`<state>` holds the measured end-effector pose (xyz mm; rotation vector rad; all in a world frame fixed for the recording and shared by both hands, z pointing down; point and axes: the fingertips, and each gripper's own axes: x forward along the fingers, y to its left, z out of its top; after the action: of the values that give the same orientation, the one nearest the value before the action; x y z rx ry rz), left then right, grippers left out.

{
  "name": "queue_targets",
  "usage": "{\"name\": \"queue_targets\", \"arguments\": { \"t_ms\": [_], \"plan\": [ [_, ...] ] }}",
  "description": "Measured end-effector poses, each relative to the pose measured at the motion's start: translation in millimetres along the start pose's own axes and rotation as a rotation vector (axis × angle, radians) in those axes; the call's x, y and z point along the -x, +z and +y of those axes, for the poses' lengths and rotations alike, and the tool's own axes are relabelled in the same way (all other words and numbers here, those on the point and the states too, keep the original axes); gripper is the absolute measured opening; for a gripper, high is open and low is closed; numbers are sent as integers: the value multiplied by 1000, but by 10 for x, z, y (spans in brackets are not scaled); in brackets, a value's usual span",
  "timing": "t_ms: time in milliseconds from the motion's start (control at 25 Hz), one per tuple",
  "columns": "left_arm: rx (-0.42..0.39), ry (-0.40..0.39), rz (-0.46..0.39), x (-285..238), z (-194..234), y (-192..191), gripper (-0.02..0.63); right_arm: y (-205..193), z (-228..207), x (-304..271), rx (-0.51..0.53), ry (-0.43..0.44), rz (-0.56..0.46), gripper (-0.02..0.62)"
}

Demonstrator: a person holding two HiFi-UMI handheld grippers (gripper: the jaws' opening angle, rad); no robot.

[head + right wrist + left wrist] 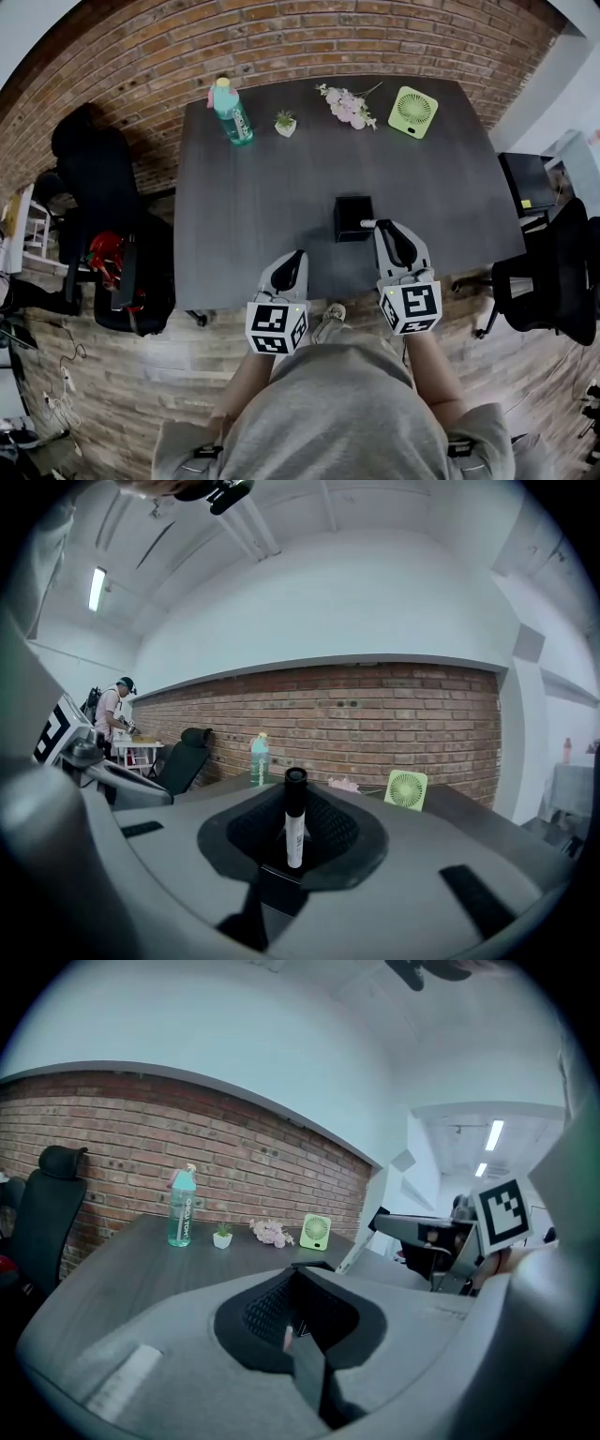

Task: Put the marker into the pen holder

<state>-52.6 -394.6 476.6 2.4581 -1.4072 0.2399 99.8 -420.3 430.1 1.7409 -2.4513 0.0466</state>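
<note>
The black square pen holder (353, 218) stands on the dark table (253, 206), towards the front right. My right gripper (382, 225) is just right of it, shut on a marker (367, 223) whose white end pokes out towards the holder's right side. In the right gripper view the marker (294, 817), white with a black cap, stands upright between the pads of the right gripper (293, 841). My left gripper (298, 255) hovers at the table's front edge, left of the holder and apart from it. In its own view the left gripper (298, 1314) is shut and holds nothing.
Along the back of the table stand a teal bottle (231, 111), a small potted plant (285, 123), pink flowers (347, 105) and a green fan (412, 112). Black office chairs sit at the left (98, 178) and right (553, 272). A person (114, 710) stands far off.
</note>
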Motion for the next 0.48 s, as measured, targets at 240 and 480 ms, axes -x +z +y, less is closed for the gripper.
{"name": "queue_targets", "arguments": {
  "t_ms": [240, 480],
  "plan": [
    [-2, -2, 11, -159, 35, 16, 18, -192, -63, -198, 7, 12, 44, 66],
    [-3, 0, 16, -266, 55, 43, 18, -402, -97, -365, 12, 27, 93, 66]
  ]
}}
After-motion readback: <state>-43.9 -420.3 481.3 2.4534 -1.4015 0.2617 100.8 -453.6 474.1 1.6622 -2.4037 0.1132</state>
